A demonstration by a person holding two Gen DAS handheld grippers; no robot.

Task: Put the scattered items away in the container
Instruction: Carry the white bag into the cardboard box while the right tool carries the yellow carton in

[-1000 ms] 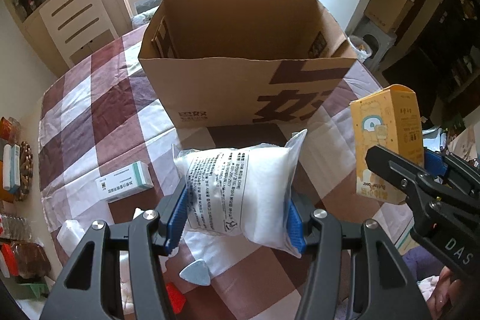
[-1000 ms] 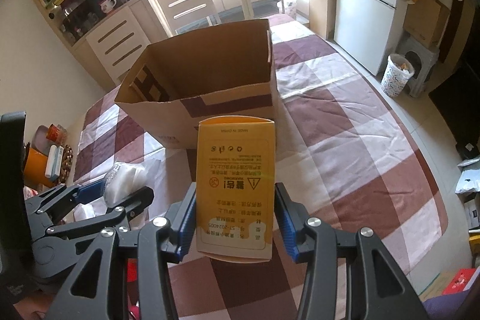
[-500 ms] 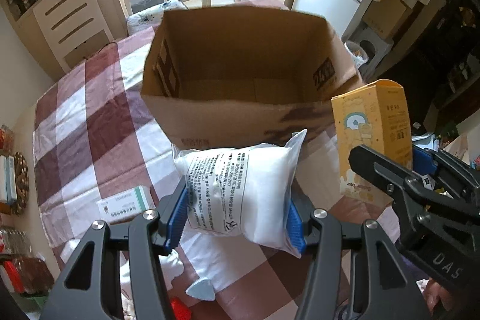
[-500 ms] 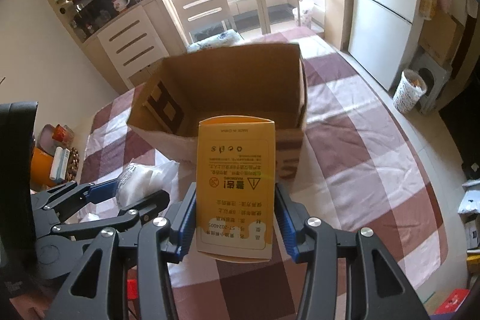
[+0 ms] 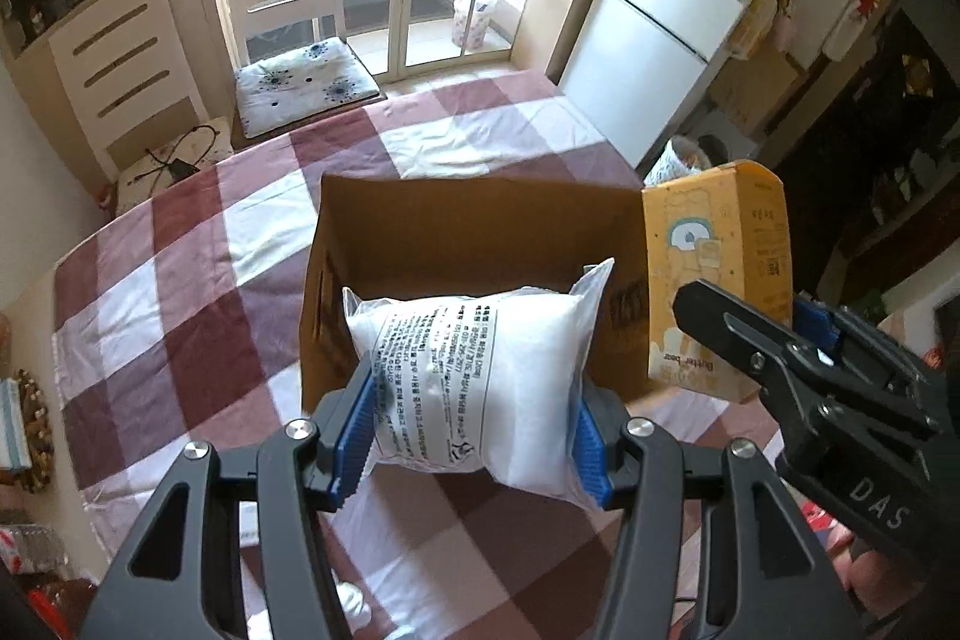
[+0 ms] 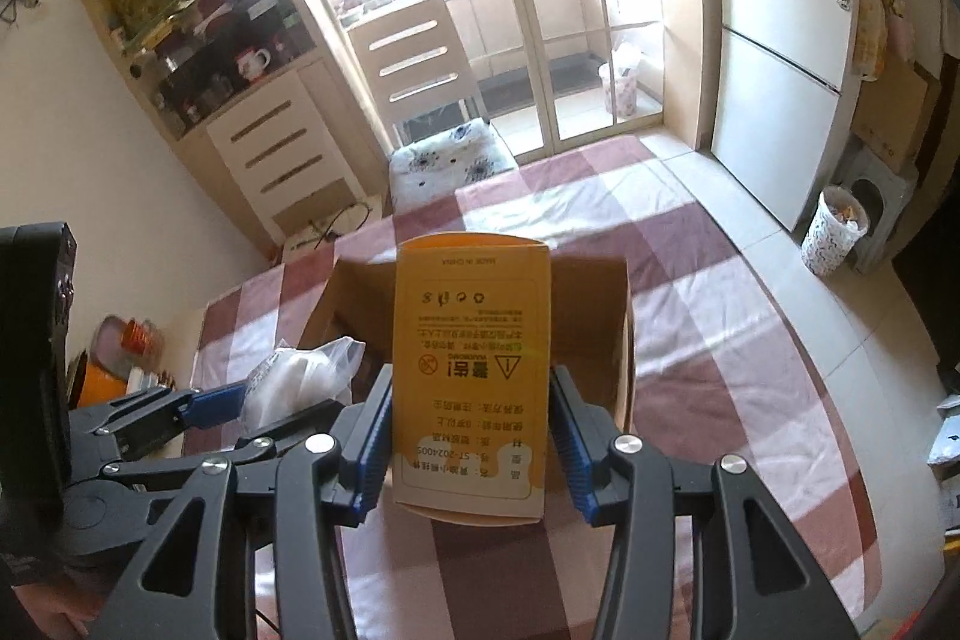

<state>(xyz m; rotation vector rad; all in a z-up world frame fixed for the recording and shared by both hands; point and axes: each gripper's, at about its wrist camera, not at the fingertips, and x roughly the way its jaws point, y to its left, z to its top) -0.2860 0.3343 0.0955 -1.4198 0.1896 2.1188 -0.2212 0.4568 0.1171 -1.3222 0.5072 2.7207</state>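
- My left gripper [image 5: 471, 418] is clamped on the white plastic bag [image 5: 480, 376], blue pads pressing its two side edges; my right gripper [image 6: 471, 436] is clamped on the yellow carton [image 6: 471, 376], pads on its narrow sides near the lower end.
- Bag hangs over the near wall of the cardboard box [image 5: 474, 232], roughly above the opening. Carton is upright, held just at the box's right side, in front of its near edge in the right wrist view.
- Bag: soft, puffy filling, film looks slick and bulges between the pads. Probably light. Squeeze grip on the sides works, but it could slide; taking more of the body would be safer than the corners.
- Carton: stiff thin card, likely light, could dent if squeezed hard. The flat opposite faces are the right place to hold.
- Box is open-topped and looks empty inside, standing on the checked tablecloth [image 5: 180, 292].
- Judgement: both items look near release height, letting go over the opening should do, nothing fragile.
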